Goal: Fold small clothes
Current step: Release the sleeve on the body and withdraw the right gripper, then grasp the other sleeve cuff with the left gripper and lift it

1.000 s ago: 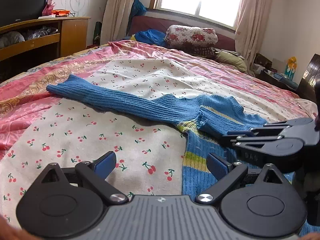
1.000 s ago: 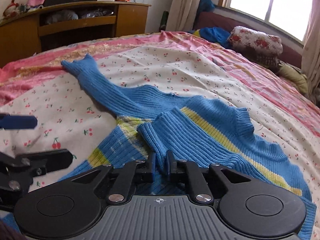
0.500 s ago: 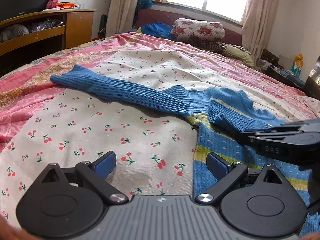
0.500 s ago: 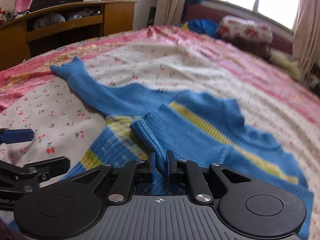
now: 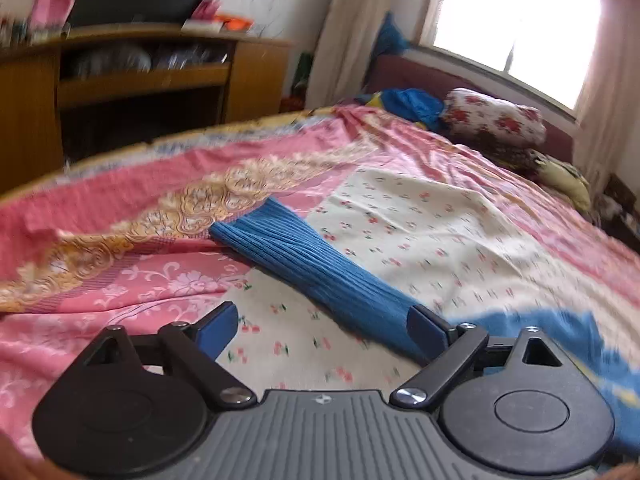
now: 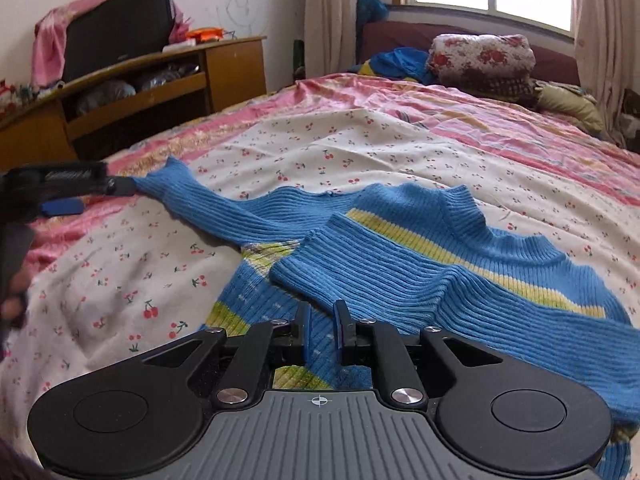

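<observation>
A small blue ribbed sweater (image 6: 420,248) with yellow and green stripes lies on the bed. One sleeve (image 6: 360,264) lies folded across its chest. The other sleeve (image 5: 316,268) stretches out flat to the left, its cuff (image 6: 168,176) on the pink border. My right gripper (image 6: 322,328) hovers over the lower front of the sweater, jaws slightly parted and holding nothing. My left gripper (image 5: 322,326) is wide open just above the outstretched sleeve, right fingertip (image 5: 426,326) over the sleeve. In the right wrist view the left gripper (image 6: 94,192) is at the cuff.
The bed has a cherry-print sheet (image 6: 120,280) with a pink floral border (image 5: 120,208). A wooden TV cabinet (image 6: 152,88) stands beyond the bed's left edge. Rolled floral bedding (image 6: 480,56) and a blue cloth (image 6: 396,62) lie at the far end under the window.
My right gripper has let go of the folded sleeve, which now lies flat on the chest. My left gripper has moved left along the outstretched sleeve toward its cuff.
</observation>
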